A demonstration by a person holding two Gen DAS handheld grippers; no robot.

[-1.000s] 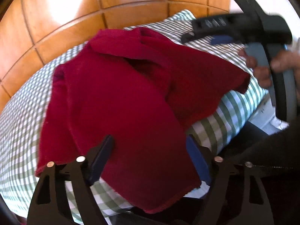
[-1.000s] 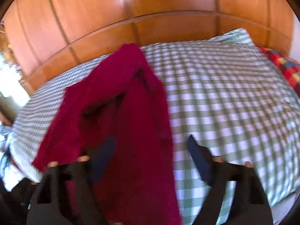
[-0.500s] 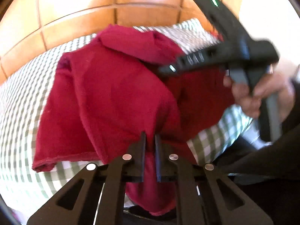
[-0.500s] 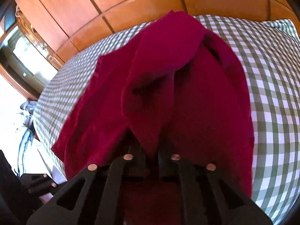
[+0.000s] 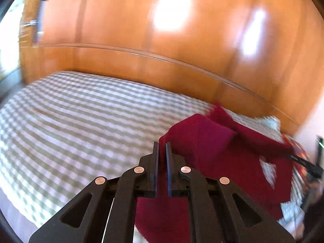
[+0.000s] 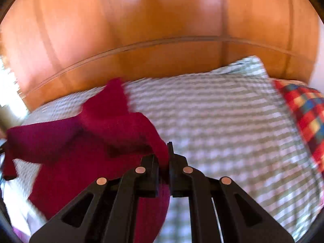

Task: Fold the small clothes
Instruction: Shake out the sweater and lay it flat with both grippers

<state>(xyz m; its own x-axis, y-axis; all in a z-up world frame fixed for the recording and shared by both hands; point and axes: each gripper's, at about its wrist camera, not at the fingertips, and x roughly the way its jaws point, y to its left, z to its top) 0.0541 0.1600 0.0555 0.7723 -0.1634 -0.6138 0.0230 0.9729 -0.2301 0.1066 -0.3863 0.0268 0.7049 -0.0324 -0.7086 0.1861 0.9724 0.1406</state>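
The left hand-held gripper (image 5: pixel 161 147) is clamped on an edge of the red cloth (image 5: pixel 218 154), which trails off to its right and hangs below it. The right hand-held gripper (image 6: pixel 164 151) is likewise clamped on the cloth, which spreads to its left. Beyond both lies the checked bed (image 5: pixel 85 121), then the wooden headboard (image 5: pixel 162 64). The step looks like lifting the cloth by two edges to spread it; next it probably needs laying flat on the bed, kept taut between the grips.

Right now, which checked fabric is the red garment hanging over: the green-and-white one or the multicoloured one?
The green-and-white checked bedcover; the red garment hangs above it, while the multicoloured checked cloth lies apart at the right edge.
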